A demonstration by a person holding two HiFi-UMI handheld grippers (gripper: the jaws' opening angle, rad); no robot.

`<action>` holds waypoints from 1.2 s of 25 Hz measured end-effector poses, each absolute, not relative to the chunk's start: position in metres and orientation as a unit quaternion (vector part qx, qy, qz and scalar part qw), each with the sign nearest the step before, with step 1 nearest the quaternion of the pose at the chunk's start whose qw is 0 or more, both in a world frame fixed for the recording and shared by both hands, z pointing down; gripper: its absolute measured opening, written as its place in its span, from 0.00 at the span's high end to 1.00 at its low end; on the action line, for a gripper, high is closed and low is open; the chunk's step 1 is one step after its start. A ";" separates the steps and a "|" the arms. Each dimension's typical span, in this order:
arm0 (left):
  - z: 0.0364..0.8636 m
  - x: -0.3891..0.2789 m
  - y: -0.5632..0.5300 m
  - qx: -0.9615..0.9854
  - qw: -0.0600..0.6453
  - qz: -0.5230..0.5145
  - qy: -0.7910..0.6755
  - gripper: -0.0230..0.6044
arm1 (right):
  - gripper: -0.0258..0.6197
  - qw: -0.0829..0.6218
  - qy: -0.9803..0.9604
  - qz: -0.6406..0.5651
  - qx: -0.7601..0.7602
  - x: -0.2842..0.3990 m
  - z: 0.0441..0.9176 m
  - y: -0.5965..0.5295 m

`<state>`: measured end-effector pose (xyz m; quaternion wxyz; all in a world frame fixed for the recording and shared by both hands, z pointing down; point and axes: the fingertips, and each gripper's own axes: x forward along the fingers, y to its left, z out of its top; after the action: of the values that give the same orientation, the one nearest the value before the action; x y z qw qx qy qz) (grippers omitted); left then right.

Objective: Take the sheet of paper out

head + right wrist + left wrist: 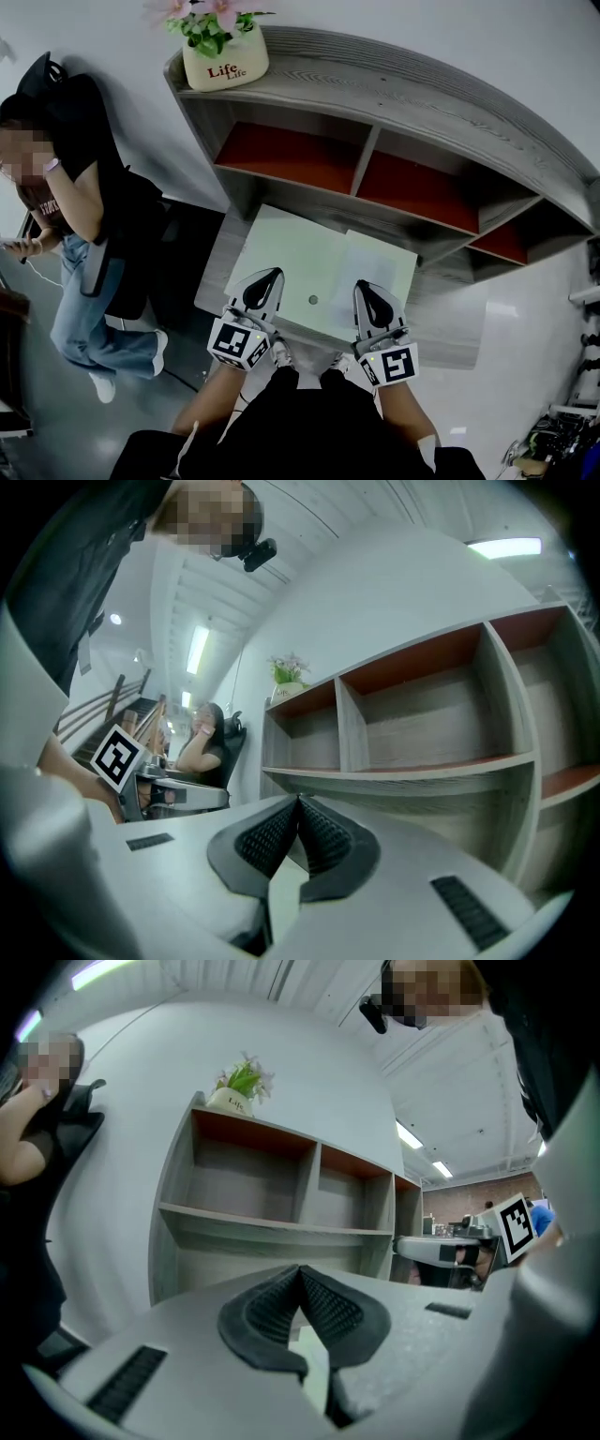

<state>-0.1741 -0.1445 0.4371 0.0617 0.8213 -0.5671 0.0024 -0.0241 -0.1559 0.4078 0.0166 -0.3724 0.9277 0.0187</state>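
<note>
A white sheet of paper (377,265) lies on the right part of a pale green flat top (291,253) that stands before the shelf; a small round knob (313,300) sits near its front edge. My left gripper (274,275) hovers at the top's front left, its jaws shut with nothing between them. My right gripper (362,286) hovers at the front right, just short of the sheet, also shut and empty. In the left gripper view the pads (323,1307) meet at the tip. The right gripper view shows the same for its pads (323,834).
A grey wooden shelf unit (394,103) with red-backed empty compartments stands against the wall behind the top. A flower pot (223,54) sits on its left end. A person (84,216) sits at the left by the wall.
</note>
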 end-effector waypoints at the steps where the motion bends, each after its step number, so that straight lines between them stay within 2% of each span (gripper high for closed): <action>1: 0.441 -0.168 -0.147 0.824 0.066 0.006 -0.563 0.95 | 0.93 0.010 0.927 0.020 -0.375 -0.019 0.411 -0.158; 14: 0.519 -0.115 -0.179 0.834 0.123 0.063 -0.535 0.95 | 0.93 -0.026 0.918 0.015 -0.396 0.039 0.451 -0.166; 30: 0.618 -0.069 -0.205 0.830 0.228 0.115 -0.496 0.95 | 0.93 -0.054 0.908 -0.022 -0.416 0.070 0.493 -0.174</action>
<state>-0.0692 -0.2050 0.6183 0.2280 0.8299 -0.4960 0.1151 0.0698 -0.1738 0.4933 -0.0539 -0.4158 0.9076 -0.0220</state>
